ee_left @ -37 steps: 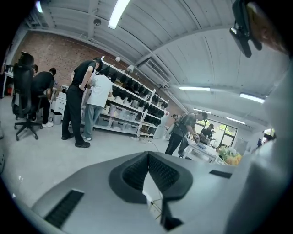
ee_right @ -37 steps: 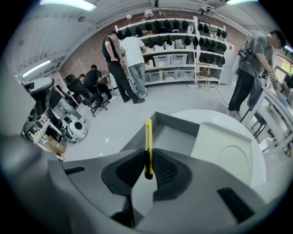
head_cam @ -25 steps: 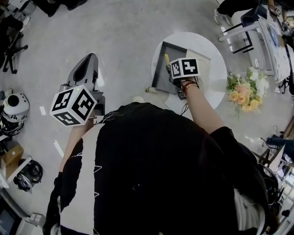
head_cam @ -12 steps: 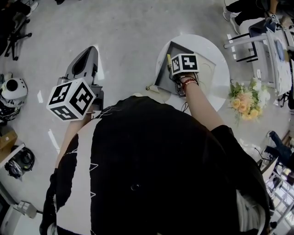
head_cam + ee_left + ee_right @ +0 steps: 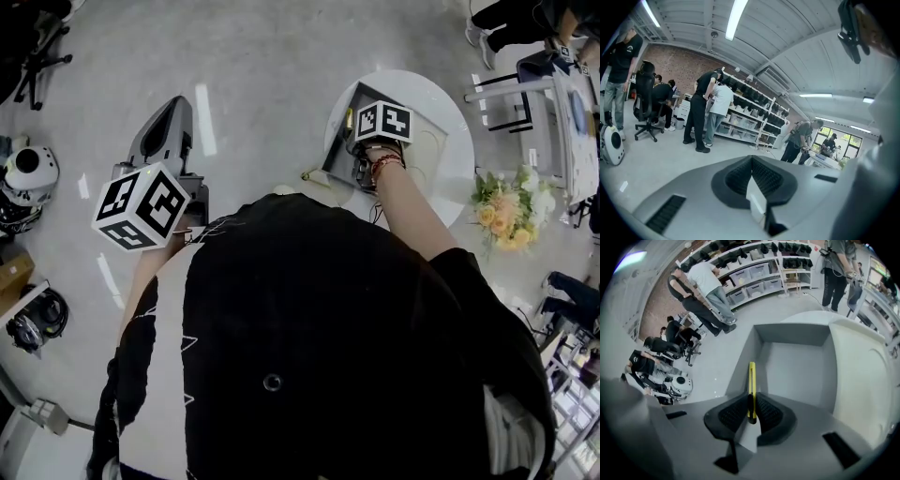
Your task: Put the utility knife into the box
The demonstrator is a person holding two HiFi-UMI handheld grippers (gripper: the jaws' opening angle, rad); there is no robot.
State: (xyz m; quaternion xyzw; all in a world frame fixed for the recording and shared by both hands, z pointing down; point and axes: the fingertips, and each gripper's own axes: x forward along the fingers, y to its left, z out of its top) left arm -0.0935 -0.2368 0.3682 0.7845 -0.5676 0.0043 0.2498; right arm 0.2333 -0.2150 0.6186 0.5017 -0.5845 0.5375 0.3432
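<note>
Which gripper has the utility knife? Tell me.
The right gripper, shut on the yellow utility knife; the left gripper is shut on nothing.

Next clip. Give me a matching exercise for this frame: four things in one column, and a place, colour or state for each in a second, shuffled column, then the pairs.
Things
1. utility knife
2. box
3. left tool
4. flowers

Place, colour or state
A. peach and white
B. shut on nothing
C. clamped in the right tool
D. open, on the round white table

Pairs: 1-C, 2-D, 3-B, 4-A
</note>
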